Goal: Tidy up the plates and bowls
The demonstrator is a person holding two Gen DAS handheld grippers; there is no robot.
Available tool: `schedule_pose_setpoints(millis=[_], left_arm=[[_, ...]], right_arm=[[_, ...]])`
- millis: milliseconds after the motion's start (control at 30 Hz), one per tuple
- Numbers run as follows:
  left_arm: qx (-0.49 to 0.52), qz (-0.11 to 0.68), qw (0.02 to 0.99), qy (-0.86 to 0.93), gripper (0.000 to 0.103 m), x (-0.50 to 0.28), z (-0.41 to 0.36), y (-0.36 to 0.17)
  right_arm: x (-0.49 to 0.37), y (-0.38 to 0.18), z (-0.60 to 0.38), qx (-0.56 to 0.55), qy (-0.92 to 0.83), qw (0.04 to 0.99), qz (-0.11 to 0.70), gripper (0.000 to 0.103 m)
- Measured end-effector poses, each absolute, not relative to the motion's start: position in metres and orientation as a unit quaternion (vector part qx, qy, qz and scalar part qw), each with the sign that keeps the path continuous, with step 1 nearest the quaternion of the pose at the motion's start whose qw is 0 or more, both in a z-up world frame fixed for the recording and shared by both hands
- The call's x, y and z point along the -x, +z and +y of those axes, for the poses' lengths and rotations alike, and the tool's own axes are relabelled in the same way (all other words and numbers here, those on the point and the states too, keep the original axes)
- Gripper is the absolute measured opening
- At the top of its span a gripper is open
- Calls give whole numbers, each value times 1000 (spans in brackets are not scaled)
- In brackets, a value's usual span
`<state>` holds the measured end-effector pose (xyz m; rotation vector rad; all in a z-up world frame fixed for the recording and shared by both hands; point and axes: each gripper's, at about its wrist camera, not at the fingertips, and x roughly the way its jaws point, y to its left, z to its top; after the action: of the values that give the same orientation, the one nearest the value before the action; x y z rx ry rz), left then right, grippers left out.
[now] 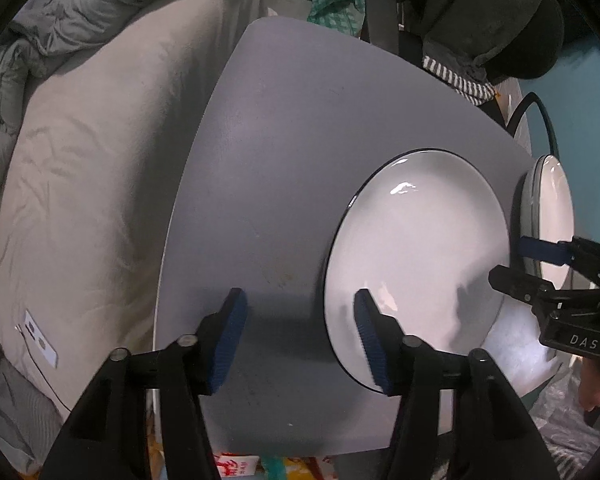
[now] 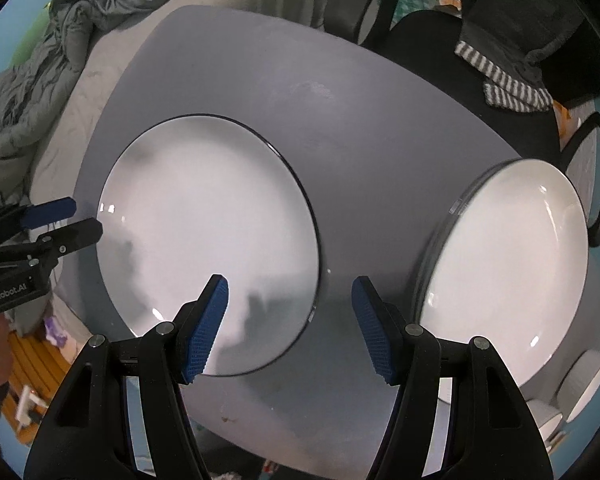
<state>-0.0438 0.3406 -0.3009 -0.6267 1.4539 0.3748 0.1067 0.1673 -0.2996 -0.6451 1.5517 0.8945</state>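
The big plate [image 2: 208,240] lies flat on the gray table [image 2: 360,128], well apart from the other plate [image 2: 504,272] at the table's edge, so nothing is stacked yet, and the left claw [image 1: 300,336] and right claw [image 2: 290,324] both hang above, released and empty.

In the right wrist view the second white plate [image 2: 504,276] has a motion-blurred rim, and more white dishes [image 2: 584,392] beyond it are cut by the lens edge. The left gripper's [image 2: 66,220] body leaves the frame.
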Motion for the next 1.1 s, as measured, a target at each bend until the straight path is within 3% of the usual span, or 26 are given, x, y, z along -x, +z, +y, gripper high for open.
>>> schedule_pose_setpoints(millis=[500, 600, 667, 933, 1100], left_arm=[[316, 658, 666, 153, 51, 37, 338, -320], [325, 657, 662, 156, 46, 38, 339, -323], [330, 661, 655, 161, 40, 38, 339, -326], [328, 665, 654, 151, 23, 36, 333, -327], [308, 673, 655, 152, 23, 30, 326, -326]], right_arm=[[-104, -316, 171, 268, 380, 575, 673, 63], [-105, -318, 171, 266, 378, 572, 677, 53], [-105, -320, 170, 264, 378, 567, 683, 39], [-106, -323, 168, 265, 381, 561, 685, 24], [-109, -326, 168, 268, 376, 558, 689, 17]])
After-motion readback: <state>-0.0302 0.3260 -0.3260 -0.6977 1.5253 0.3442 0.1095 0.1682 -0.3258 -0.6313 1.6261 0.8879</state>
